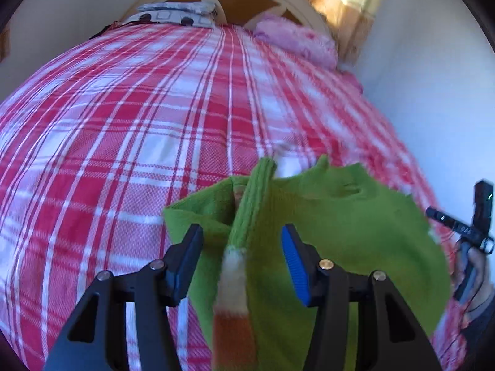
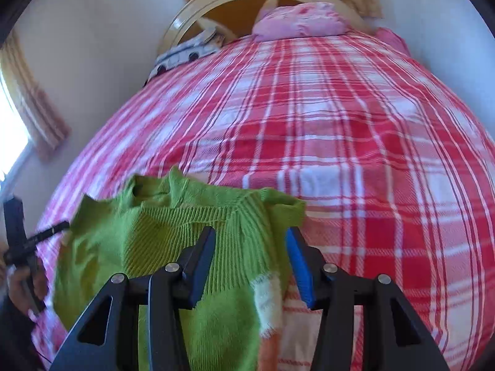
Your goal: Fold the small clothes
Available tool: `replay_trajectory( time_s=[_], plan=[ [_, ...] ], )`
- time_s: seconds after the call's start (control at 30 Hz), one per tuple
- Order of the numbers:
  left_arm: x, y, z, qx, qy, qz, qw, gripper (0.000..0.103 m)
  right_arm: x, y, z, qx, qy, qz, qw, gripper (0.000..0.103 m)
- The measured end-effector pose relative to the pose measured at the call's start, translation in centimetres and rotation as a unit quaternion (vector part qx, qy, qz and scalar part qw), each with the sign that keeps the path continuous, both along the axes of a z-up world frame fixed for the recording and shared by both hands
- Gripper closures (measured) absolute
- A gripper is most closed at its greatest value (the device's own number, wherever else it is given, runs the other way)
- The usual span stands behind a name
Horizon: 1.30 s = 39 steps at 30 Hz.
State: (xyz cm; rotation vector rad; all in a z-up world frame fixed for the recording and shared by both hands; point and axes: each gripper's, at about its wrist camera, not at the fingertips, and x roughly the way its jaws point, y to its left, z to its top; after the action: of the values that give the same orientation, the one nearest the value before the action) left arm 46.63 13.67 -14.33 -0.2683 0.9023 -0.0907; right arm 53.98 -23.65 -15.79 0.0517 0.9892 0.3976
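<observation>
Green knit sweater [image 1: 340,216] lies on the plaid bed [image 1: 123,123] under both my grippers, a sleeve between the spread jaws of the left gripper [image 1: 243,262] and of the right gripper [image 2: 250,262], neither pinching it.

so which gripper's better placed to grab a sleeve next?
Left, marginally. The left gripper has its open jaws straddling a sleeve of the green sweater, which runs straight between them. The right gripper, also open, sits over the sweater's ribbed shoulder, with its sleeve's cuff off toward one finger.
</observation>
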Motion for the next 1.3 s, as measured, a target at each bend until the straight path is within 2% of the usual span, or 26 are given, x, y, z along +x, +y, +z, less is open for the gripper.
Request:
replay_trajectory(
  time_s=[0.07, 0.1, 0.13, 0.17, 0.23, 0.27, 0.33, 0.43, 0.5, 0.57, 0.6, 0.63, 0.7, 0.73, 0.77, 0.8, 0.83, 0.9, 0.93, 1.03, 1.13, 1.3],
  plan=[
    [0.7, -0.7, -0.8, 0.010, 0.011, -0.021, 0.9997, 0.072, 0.5, 1.8, -1.0, -0.047, 0.005, 0.019, 0.999, 0.057],
    [0.9, -1.0, -1.3, 0.018, 0.020, -0.030, 0.9992, 0.097, 0.7, 2.8, -1.6, -0.085, 0.002, 0.029, 0.996, 0.068],
    [0.9, -1.3, -1.5, 0.023, 0.022, -0.033, 0.9989, 0.097, 0.8, 3.4, -1.8, -0.110, -0.005, 0.033, 0.993, 0.100],
    [0.7, -1.4, -1.3, 0.026, 0.013, -0.035, 0.9990, 0.097, 0.8, 3.8, -1.6, -0.117, -0.014, 0.034, 0.992, 0.100],
    [0.0, -1.4, -0.2, 0.042, -0.015, -0.033, 0.9985, 0.097, 0.6, 3.3, 0.0, -0.087, -0.044, 0.029, 0.995, 0.100],
    [-0.5, -0.9, 0.5, 0.037, -0.034, -0.023, 0.9985, 0.097, 0.5, 2.9, 0.7, -0.080, -0.058, 0.020, 0.995, 0.100],
    [-0.8, 0.8, 1.1, -0.005, -0.052, 0.005, 0.9986, 0.097, 0.8, 1.5, 2.0, -0.059, -0.080, -0.012, 0.995, 0.100],
    [-0.5, 1.3, 0.0, -0.009, -0.038, 0.019, 0.9991, 0.097, 1.3, 0.1, 1.5, -0.056, -0.079, -0.045, 0.994, 0.100],
    [0.1, 1.2, -1.7, -0.012, -0.011, 0.025, 0.9996, 0.097, 1.6, 0.2, 0.0, -0.068, -0.062, -0.045, 0.995, 0.100],
    [0.2, 1.2, -2.6, -0.019, -0.009, 0.031, 0.9993, 0.097, 1.6, 0.7, -1.5, -0.083, -0.047, -0.037, 0.995, 0.100],
    [0.2, 1.1, -2.5, -0.020, -0.011, 0.031, 0.9993, 0.096, 1.6, 0.9, -2.0, -0.086, -0.040, -0.033, 0.995, 0.100],
    [0.1, 1.1, -2.3, -0.020, -0.013, 0.031, 0.9992, 0.091, 1.6, 0.9, -2.2, -0.089, -0.042, -0.035, 0.995, 0.099],
    [-0.1, 1.2, -1.9, -0.014, -0.013, 0.042, 0.9989, 0.086, 1.7, 0.4, -1.9, -0.076, -0.038, -0.038, 0.996, 0.094],
    [-0.4, 1.4, -1.8, -0.019, -0.013, 0.046, 0.9987, 0.084, 1.6, -0.1, -1.6, -0.072, -0.038, -0.046, 0.996, 0.080],
    [-0.9, 1.7, -1.5, -0.024, -0.014, 0.055, 0.9981, 0.082, 1.2, -0.7, -1.1, -0.069, -0.046, -0.055, 0.995, 0.058],
    [-1.6, 1.9, -1.1, -0.026, -0.018, 0.064, 0.9974, 0.074, 0.9, -1.1, -0.5, -0.064, -0.057, -0.062, 0.994, 0.048],
    [-2.4, 2.1, -0.7, -0.026, -0.024, 0.071, 0.9969, 0.062, 0.3, -1.6, 0.2, -0.055, -0.070, -0.068, 0.994, 0.042],
    [-4.2, 2.1, 0.0, -0.020, -0.043, 0.076, 0.9960, 0.047, -1.5, -2.9, 1.7, -0.025, -0.082, -0.077, 0.993, 0.042],
    [-5.0, 2.0, 0.2, -0.017, -0.052, 0.077, 0.9955, 0.043, -2.4, -3.4, 2.2, -0.011, -0.082, -0.077, 0.994, 0.042],
    [-8.0, 1.1, 0.7, -0.012, -0.064, 0.056, 0.9963, 0.040, -6.4, -4.2, 3.3, 0.020, -0.071, -0.058, 0.996, 0.042],
    [-10.4, -0.7, 0.2, 0.014, -0.054, 0.032, 0.9979, 0.033, -10.3, -3.4, 3.4, 0.031, -0.060, -0.014, 0.998, 0.042],
    [-11.0, -2.5, -1.9, 0.090, -0.013, 0.015, 0.9957, 0.032, -16.3, -0.7, 1.0, 0.003, -0.031, 0.069, 0.997, 0.042]
  ],
)
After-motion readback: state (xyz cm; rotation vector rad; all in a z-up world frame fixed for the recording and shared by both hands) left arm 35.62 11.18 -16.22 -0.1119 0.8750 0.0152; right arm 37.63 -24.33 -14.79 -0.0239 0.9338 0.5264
